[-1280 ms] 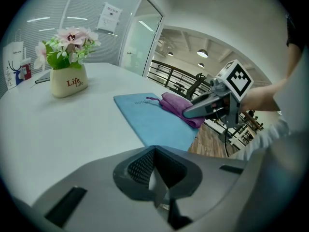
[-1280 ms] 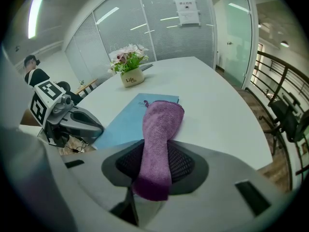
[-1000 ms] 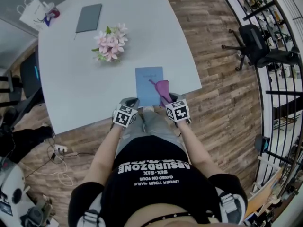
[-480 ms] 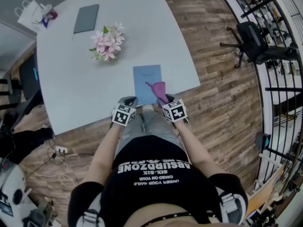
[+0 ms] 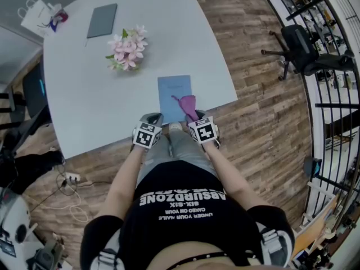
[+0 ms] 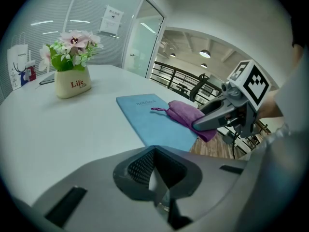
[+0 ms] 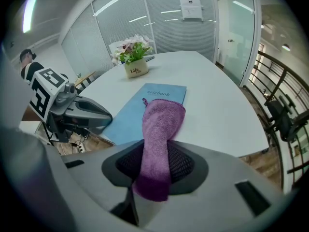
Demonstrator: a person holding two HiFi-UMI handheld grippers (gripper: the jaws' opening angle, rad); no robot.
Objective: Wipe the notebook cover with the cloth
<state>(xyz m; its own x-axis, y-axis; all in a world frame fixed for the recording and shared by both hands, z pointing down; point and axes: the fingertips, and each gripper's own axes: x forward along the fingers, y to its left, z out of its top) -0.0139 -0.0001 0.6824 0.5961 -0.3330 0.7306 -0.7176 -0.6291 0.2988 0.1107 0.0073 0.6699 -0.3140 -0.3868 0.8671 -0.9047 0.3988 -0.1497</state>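
A light blue notebook (image 5: 173, 97) (image 7: 135, 111) (image 6: 154, 117) lies flat near the front edge of the white table (image 5: 95, 100). My right gripper (image 5: 194, 118) (image 7: 153, 178) is shut on a purple cloth (image 7: 160, 129) (image 5: 187, 104) (image 6: 189, 115), whose free end drapes over the notebook's near right part. At the table's edge, left of the notebook's near corner, my left gripper (image 5: 154, 118) (image 6: 157, 180) is shut with nothing in it.
A pot of pink flowers (image 5: 126, 48) (image 6: 72, 66) (image 7: 135, 57) stands farther back on the table. A grey book (image 5: 102, 21) lies at the far left corner. A black office chair (image 5: 304, 52) stands on the wood floor to the right.
My right gripper has pulled the cloth back toward the table's front edge and slightly left. The left gripper has hardly moved.
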